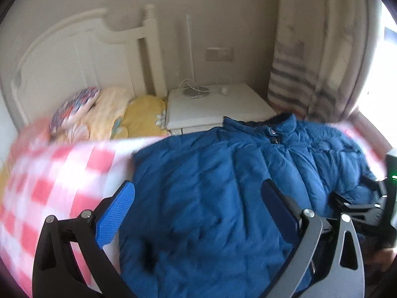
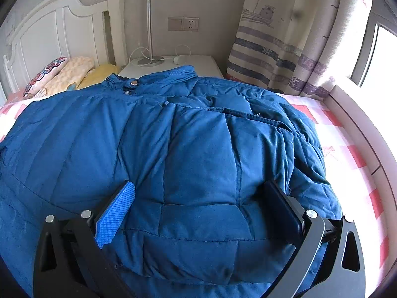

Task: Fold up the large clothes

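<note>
Nearest the left lens, the left gripper [image 1: 198,206] stands with its fingers spread wide and nothing between them; its ridged blue pad [image 1: 115,217] sits over the red-and-white checked bedsheet [image 1: 57,173], while the darker right-hand pad hangs over the puffy blue quilted down jacket [image 1: 211,186]. Everything beyond these fingers is smeared, so this hand looks to be in motion, tilted downward toward the bed. Just past its right-hand finger, at the frame's edge, a black part of the other tool shows.

Moving right, the right gripper [image 2: 199,211] is also fully spread, gripping nothing: the jacket [image 2: 198,149] bulges up between the two fingers, a folded-over quilted panel lying directly ahead of them, but the pads do not pinch it. Its collar with a metal snap [image 2: 134,82] lies far beyond the fingertips, toward the white bedside cabinet [image 2: 198,62].

My reading: a side panel or sleeve appears already laid inward over the body, and both tools stand free between folds. Next likely comes taking a fresh hold, probably on the hem nearest the fingers, to bring it toward the collar. That calls for closing on a thick, springy layer firmly enough that it does not slip, and both hands lifting evenly.
</note>
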A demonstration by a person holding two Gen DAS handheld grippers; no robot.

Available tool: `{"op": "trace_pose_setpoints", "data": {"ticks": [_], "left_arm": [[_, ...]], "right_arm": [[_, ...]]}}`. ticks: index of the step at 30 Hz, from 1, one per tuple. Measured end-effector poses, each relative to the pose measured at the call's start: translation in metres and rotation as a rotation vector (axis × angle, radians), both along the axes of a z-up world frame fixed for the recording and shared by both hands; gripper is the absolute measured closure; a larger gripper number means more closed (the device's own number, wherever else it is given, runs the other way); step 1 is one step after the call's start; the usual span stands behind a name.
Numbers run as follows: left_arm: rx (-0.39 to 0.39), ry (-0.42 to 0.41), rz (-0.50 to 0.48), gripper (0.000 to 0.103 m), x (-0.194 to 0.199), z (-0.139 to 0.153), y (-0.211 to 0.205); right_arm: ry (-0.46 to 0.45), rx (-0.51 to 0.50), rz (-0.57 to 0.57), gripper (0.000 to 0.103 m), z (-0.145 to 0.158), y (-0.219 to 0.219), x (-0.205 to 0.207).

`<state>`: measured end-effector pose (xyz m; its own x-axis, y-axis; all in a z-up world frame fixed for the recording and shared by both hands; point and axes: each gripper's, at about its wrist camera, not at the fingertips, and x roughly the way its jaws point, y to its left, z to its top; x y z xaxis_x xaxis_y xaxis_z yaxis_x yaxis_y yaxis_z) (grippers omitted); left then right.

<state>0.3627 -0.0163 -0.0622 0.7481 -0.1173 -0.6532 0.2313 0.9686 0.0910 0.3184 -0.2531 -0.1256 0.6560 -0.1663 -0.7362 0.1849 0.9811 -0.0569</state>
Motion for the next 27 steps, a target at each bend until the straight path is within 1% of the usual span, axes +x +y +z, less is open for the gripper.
{"op": "trace_pose_setpoints", "data": {"ticks": [1,2,3,4,7,8,9,10,12,13,14,16,17,19,20,22,24,25,26,27], "left_arm": [[0.024,0.009,0.006,0.002,0.007,-0.002,-0.008],[0.036,0.036,0.018,0.002,0.019,-0.009,-0.015],[0.037,0.053,0.021,0.002,0.025,-0.013,-0.019],[0.039,0.084,0.027,0.002,0.035,-0.024,-0.022],[0.091,0.179,0.062,0.002,0.055,-0.068,-0.026],[0.051,0.146,0.055,0.002,0.053,-0.079,-0.021],[0.028,0.117,0.055,0.002,0.050,-0.081,-0.019],[0.026,0.118,0.055,0.002,0.050,-0.080,-0.018],[0.060,0.143,0.067,0.003,0.052,-0.074,-0.021],[0.062,0.148,0.072,0.003,0.051,-0.068,-0.023],[0.043,0.133,0.061,0.003,0.049,-0.058,-0.025],[0.008,0.076,0.029,0.003,0.042,-0.036,-0.030],[0.014,0.049,0.015,0.002,0.043,-0.026,-0.035],[0.046,0.026,0.001,0.002,0.047,-0.020,-0.048],[0.064,0.028,-0.004,0.002,0.052,-0.021,-0.053],[0.104,0.068,-0.003,0.002,0.067,-0.035,-0.062],[0.145,0.143,0.010,0.002,0.081,-0.063,-0.065],[0.132,0.159,-0.002,0.002,0.084,-0.072,-0.065],[0.077,0.132,-0.006,0.002,0.082,-0.077,-0.059],[0.055,0.132,-0.006,0.002,0.083,-0.078,-0.056]], "right_arm": [[0.000,0.000,0.000,0.004,0.000,0.000,0.000],[0.000,0.001,0.000,0.004,0.000,0.000,0.000],[0.000,0.002,0.000,0.004,0.000,0.000,0.000],[-0.002,0.007,0.001,0.004,0.000,-0.001,0.000],[-0.005,0.022,0.006,0.004,0.000,-0.003,0.000],[-0.008,0.028,0.009,0.004,0.000,-0.005,0.000],[-0.009,0.035,0.010,0.004,0.000,-0.006,0.000],[-0.011,0.037,0.010,0.004,0.000,-0.005,-0.001],[-0.011,0.041,0.010,0.004,0.000,-0.005,0.000],[-0.010,0.040,0.009,0.004,0.000,-0.005,-0.001],[-0.011,0.040,0.010,0.004,0.000,-0.005,-0.001],[-0.011,0.041,0.010,0.004,0.000,-0.005,0.000],[-0.011,0.041,0.009,0.004,0.000,-0.005,-0.001],[-0.012,0.042,0.009,0.004,0.000,-0.005,-0.001],[-0.012,0.042,0.009,0.004,0.000,-0.005,-0.001],[-0.011,0.042,0.008,0.004,0.000,-0.004,-0.001],[-0.011,0.042,0.008,0.004,0.000,-0.005,-0.001],[-0.012,0.044,0.010,0.004,0.000,-0.004,-0.001],[-0.014,0.046,0.011,0.004,0.000,-0.004,-0.001],[-0.014,0.047,0.011,0.004,0.000,-0.004,0.000]]}}
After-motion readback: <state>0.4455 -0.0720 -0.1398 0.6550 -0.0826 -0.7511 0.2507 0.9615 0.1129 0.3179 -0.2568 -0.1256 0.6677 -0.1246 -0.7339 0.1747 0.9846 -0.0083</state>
